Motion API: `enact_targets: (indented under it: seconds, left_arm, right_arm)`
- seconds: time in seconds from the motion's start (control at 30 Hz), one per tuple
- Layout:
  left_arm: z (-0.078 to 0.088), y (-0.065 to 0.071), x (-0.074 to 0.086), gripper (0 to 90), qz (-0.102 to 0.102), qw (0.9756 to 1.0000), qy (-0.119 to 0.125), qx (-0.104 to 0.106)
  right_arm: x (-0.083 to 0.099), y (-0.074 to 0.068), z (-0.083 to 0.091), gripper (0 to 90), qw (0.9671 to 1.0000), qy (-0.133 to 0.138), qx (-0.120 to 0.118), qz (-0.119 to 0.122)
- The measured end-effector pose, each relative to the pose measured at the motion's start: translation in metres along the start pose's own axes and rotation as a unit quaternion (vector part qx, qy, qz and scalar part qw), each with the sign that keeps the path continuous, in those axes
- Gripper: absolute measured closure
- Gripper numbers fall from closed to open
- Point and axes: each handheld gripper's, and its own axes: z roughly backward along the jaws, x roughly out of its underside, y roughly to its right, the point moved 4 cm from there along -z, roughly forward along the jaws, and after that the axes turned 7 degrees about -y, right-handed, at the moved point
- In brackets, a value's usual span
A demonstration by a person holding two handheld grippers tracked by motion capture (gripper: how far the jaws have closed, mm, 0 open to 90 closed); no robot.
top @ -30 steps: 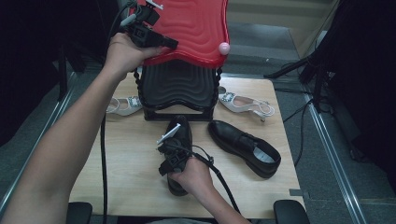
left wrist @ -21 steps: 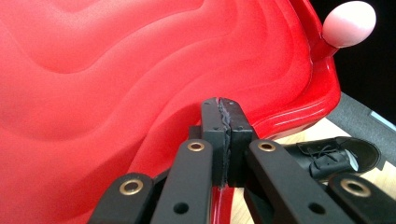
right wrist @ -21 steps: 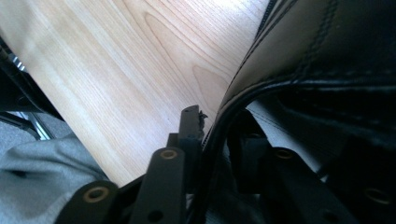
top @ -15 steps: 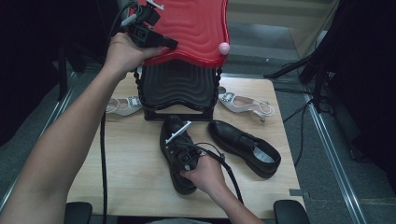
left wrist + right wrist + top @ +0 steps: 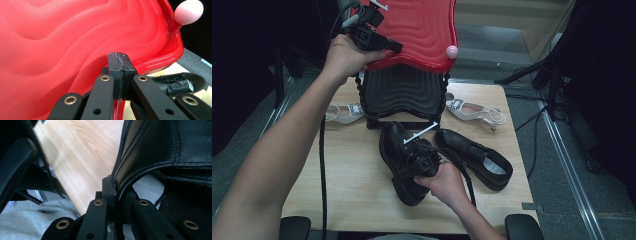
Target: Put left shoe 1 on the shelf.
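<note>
- My right gripper (image 5: 419,159) has just been closing, now clamped on the black leather shoe's (image 5: 399,155) stitched collar rim.
- My left gripper (image 5: 374,37) pinches the glossy red wavy lid's (image 5: 424,30) edge.

A light wooden worktop (image 5: 347,185) with rounded corners stands on a grey floor (image 5: 572,200), seen from above. Along its far edge, in the middle, sits a black ridged stand (image 5: 404,95) with beaded posts at its sides. To the left of the stand lies a pale strappy sandal (image 5: 343,113); to the right lies its partner (image 5: 474,111), heel pointing toward the right edge. In front of the stand are two black leather lace-up shoes. The left shoe (image 5: 399,150) points toward the stand, its toe close to the stand's base. The right shoe (image 5: 474,157) lies at an angle just beside it, its opening facing up near the right edge.
</note>
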Motion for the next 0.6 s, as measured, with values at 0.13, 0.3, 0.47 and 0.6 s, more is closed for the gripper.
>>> enact_targets:
  seconds: [0.13,0.3,0.47,0.6]
  left_arm:
    - [0.000,0.000,0.000,90.0,0.001,1.0000,-0.002,-0.003]
    - [0.001,-0.001,0.000,90.0,0.000,1.0000,-0.003,-0.002]
    - [0.001,0.000,0.000,90.0,-0.001,1.0000,-0.004,-0.003]
    - [0.001,-0.001,0.000,90.0,-0.002,1.0000,-0.003,-0.002]
  right_arm:
    - [-0.002,-0.011,0.014,86.7,0.9998,0.009,0.005,0.017]
    - [-0.001,-0.019,0.030,86.6,0.9994,0.018,-0.001,0.028]
    - [-0.005,-0.023,0.052,86.5,0.9979,0.051,0.007,0.038]
    - [-0.016,-0.021,0.061,86.5,0.9963,0.067,0.028,0.046]
